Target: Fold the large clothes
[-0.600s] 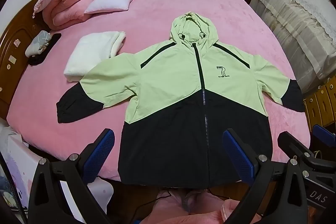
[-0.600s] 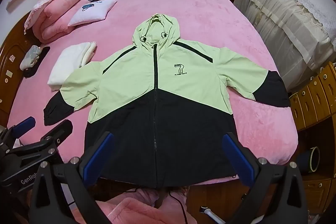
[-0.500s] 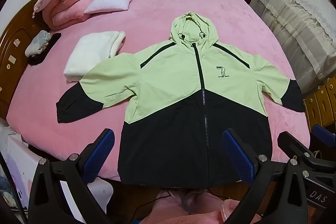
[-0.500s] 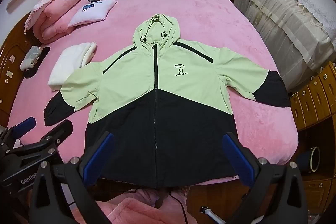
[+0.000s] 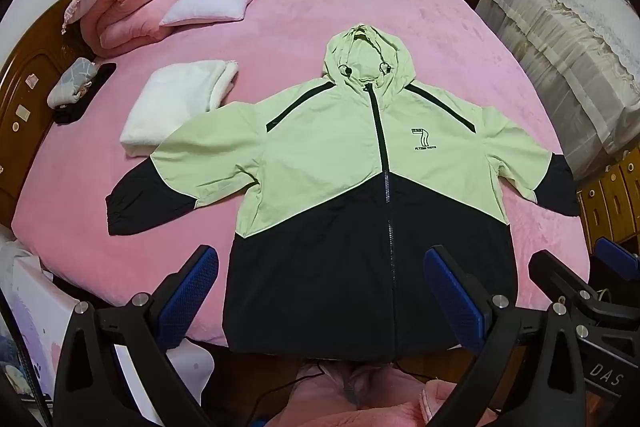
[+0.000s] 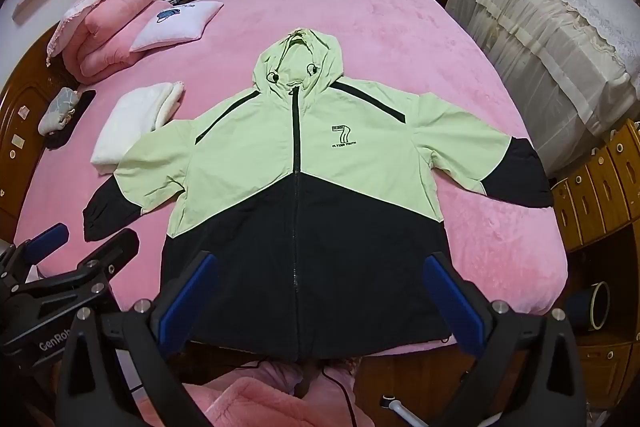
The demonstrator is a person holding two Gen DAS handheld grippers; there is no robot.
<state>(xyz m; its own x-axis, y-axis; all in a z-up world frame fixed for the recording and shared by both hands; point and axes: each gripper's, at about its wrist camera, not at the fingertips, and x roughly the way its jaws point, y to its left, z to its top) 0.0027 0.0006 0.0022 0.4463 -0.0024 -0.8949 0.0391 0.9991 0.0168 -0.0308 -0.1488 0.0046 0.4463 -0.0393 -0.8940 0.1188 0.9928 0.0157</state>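
Far left, against the wooden headboard [image 5: 24, 95]: a grey patterned bundle [image 5: 72, 83] on something black, then a folded pink quilt [image 5: 132, 3] and a white printed pillow [image 5: 212, 3]. Nearer, on the pink bed [image 5: 312, 27]: a folded white blanket [image 5: 176, 99], its near corner tucked under the jacket's sleeve. Spread flat across the middle of the bed, front up and zipped: a hooded jacket [image 5: 340, 163], pale green above, black below, hood pointing to the far side, both sleeves out sideways, hem hanging just over the near edge. On the chest, a printed "7" logo [image 6: 342, 135]. Low in front, clear of the cloth: left tongs [image 5: 320, 295], spread wide, nothing between the blue pads. Just to their right: right tongs [image 6: 320, 299], likewise spread wide and empty, hovering above the hem. Far right: a cream lace-covered piece of furniture [image 6: 552, 23] and wooden drawers [image 6: 600, 195] beside the bed.
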